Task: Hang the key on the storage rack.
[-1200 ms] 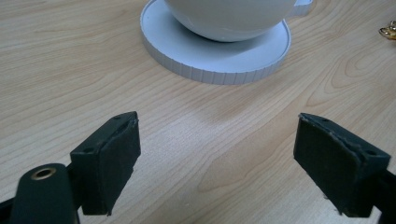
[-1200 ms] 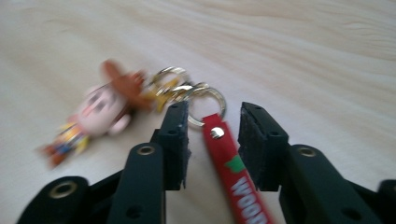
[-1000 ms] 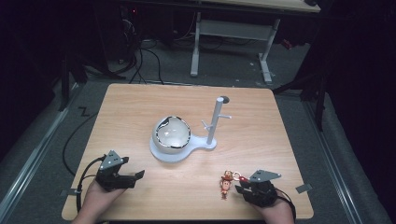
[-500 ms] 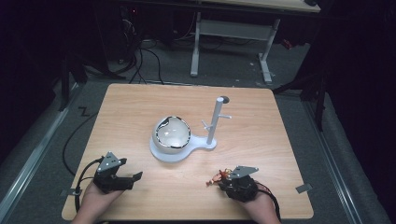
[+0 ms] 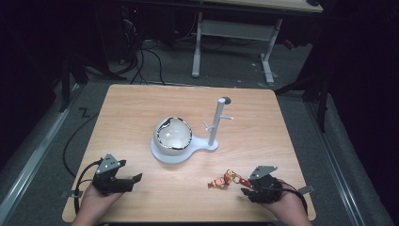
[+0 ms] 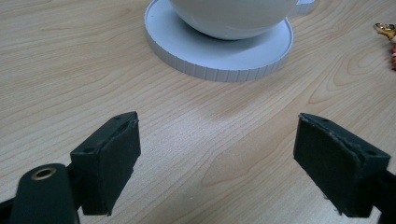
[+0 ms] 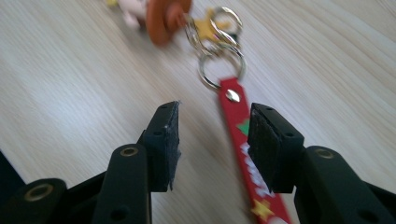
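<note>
A keychain (image 5: 221, 181) lies on the wooden table (image 5: 141, 108) at the front right: a small orange figurine (image 7: 163, 18), metal rings (image 7: 222, 65) and a red strap (image 7: 236, 121). My right gripper (image 5: 244, 188) sits just right of it, and its jaws have just been opening. In the right gripper view the right gripper (image 7: 212, 140) has the strap lying between its pads, close to the right one, not pressed. My left gripper (image 5: 134, 182) rests at the front left, and the left gripper (image 6: 229, 163) stands wide open over bare wood.
A white stand (image 5: 181, 155) sits mid-table, with a round white bowl (image 5: 173, 134) on its disc base (image 6: 219, 56) and an upright post with pegs (image 5: 217, 120). A grey desk frame (image 5: 230, 33) stands on the floor beyond the table's far edge.
The right gripper held the keychain shut, shifted it a little left, then opened and drew back right. The keychain now lies on the table. The left gripper stayed still.
</note>
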### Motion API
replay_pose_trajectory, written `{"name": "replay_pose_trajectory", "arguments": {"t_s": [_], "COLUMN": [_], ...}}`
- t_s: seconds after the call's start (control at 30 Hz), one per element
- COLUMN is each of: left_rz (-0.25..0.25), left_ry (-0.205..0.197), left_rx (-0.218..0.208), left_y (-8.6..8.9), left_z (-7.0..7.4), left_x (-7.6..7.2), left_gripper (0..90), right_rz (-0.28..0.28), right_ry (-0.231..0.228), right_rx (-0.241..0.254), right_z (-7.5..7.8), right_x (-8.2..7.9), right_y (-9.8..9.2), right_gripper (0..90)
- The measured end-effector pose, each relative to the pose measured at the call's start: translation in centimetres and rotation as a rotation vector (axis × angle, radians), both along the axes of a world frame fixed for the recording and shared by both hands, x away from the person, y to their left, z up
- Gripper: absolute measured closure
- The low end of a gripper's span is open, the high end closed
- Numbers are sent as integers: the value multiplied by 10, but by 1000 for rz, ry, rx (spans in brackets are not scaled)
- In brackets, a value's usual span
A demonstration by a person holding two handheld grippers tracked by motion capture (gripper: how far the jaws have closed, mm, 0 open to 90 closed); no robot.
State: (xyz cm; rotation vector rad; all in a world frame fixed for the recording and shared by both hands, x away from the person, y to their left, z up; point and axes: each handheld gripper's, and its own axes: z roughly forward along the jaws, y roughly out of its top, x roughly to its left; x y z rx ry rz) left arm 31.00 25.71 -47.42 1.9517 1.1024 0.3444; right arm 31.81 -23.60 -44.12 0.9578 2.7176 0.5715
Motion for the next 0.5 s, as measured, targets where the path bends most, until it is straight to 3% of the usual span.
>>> {"name": "replay_pose_trajectory", "arguments": {"t_s": [0.17,0.2,0.27,0.4,0.5], "left_rz": [-6,-8,-11,-9,-8], "left_ry": [1,2,2,3,4], "left_rx": [-4,-5,-4,-15,-13], "left_y": [0,0,-1,-1,-1], "left_z": [0,0,0,0,0], "left_x": [1,1,1,1,1], "left_gripper": [155,155,156,155,155], "right_rz": [18,41,93,130,152], "right_ry": [69,105,129,170,196], "right_rx": [-125,-159,-225,-340,-365], "right_z": [2,0,-3,-5,-6], "right_x": [16,21,26,40,46], "right_y": [-2,2,7,25,32], "right_gripper": [520,520,524,525,545]}}
